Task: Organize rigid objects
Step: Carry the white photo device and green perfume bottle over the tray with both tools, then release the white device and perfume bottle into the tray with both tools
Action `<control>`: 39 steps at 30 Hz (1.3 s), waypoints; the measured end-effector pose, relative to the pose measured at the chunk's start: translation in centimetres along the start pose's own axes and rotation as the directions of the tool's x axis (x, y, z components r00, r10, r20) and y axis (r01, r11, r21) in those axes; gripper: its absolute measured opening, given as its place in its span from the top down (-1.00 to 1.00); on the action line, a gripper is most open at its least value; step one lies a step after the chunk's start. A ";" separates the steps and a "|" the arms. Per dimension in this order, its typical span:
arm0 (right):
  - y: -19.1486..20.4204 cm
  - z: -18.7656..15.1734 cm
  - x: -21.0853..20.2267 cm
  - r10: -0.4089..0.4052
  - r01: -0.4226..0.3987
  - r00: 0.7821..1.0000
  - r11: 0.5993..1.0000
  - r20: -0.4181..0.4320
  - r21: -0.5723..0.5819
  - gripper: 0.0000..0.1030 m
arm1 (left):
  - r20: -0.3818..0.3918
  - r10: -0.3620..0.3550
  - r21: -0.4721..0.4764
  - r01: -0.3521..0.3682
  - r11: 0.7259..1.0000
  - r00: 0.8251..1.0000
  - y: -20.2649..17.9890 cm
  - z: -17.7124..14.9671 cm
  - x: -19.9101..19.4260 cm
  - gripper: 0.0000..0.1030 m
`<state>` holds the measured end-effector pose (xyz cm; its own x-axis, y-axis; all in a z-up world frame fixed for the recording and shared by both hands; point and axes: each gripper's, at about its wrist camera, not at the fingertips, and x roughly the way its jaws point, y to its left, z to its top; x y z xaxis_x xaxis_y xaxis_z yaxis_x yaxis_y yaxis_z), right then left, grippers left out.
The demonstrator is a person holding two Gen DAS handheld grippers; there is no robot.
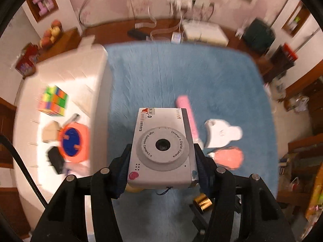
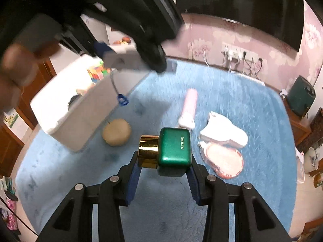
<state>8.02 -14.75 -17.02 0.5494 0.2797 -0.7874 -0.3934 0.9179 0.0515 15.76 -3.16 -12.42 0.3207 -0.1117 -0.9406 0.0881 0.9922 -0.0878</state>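
The left tool (image 1: 162, 161) is clamped on a silver children's camera (image 1: 161, 147), held above the blue rug (image 1: 161, 76), lens up. At 9 o'clock lies the white box (image 1: 97, 84), its near wall just beside the camera; inside it sit a colour cube (image 1: 53, 100) and an orange reel (image 1: 74, 142). The right tool (image 2: 163, 161) grips a green bottle with gold cap (image 2: 173, 151). Open rug lies at 12 o'clock; a pink stick (image 2: 189, 104), white piece (image 2: 222, 131) and coral brush (image 2: 224, 159) crowd 1 to 3 o'clock.
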 end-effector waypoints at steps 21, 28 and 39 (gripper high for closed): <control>15.6 11.0 4.8 0.165 -0.147 0.984 0.964 0.065 -0.222 0.16 | 0.082 0.258 -0.284 -0.225 0.932 0.963 19.7 -1.0 -4.0 -0.17; 18.4 10.0 9.3 0.151 -0.165 0.986 0.952 -0.073 -0.259 0.16 | 0.008 0.220 -0.278 -0.210 0.937 0.975 21.9 -2.3 0.4 -0.17; 19.2 9.1 11.1 0.128 -0.179 0.971 0.949 -0.203 -0.259 0.13 | -0.084 0.157 -0.276 -0.175 0.945 0.984 23.3 -3.1 4.3 -0.17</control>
<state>13.29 8.54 -19.18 0.3336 0.3319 -0.8824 -0.6625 0.7484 0.0310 16.29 19.67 -19.48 0.2502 0.0507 -0.9669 -0.2332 0.9724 -0.0093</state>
